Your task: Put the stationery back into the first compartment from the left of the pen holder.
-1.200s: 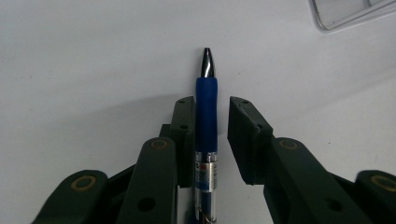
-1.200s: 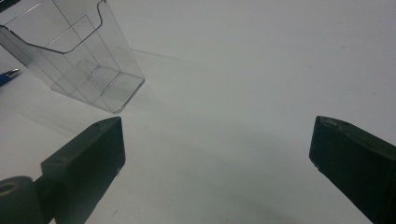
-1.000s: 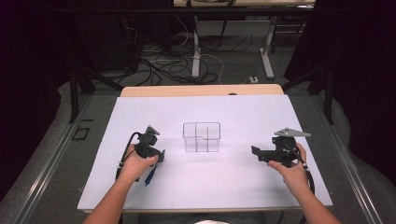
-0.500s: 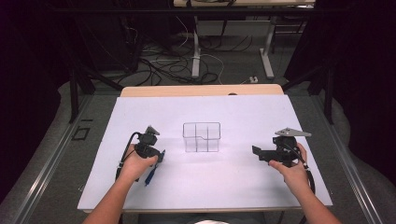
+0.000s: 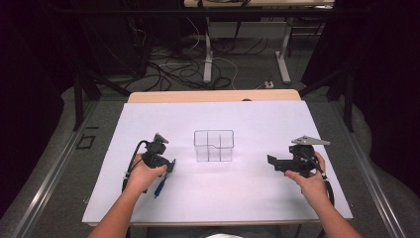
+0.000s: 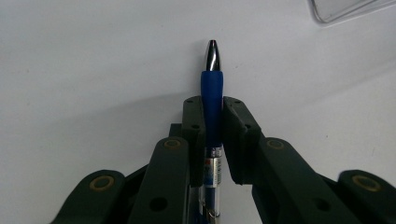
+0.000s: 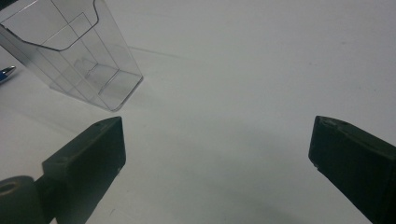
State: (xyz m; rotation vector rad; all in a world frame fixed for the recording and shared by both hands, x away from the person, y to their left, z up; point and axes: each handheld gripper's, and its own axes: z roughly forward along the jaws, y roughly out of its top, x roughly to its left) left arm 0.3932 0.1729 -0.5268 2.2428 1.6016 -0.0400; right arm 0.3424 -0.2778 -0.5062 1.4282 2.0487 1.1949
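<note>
My left gripper (image 5: 166, 163) sits left of centre on the white table, shut on a blue pen (image 6: 212, 93). The pen's silver tip pokes out past the jaws, just above the sheet. In the high view the pen's blue back end (image 5: 159, 187) sticks out beside the left hand. A clear plastic holder (image 5: 213, 145) with several compartments stands upright mid-table, right of the left gripper, and its corner (image 6: 350, 7) shows in the left gripper view. My right gripper (image 5: 273, 162) rests at the right, open, with nothing between its jaws (image 7: 217, 144). It faces the holder (image 7: 74, 60).
A white sheet (image 5: 223, 198) covers the table, with a strip of bare wood (image 5: 213, 95) at the far edge. Cables lie on the floor (image 5: 168, 69) beyond the table. Dark frame posts (image 5: 78, 94) stand at both far corners.
</note>
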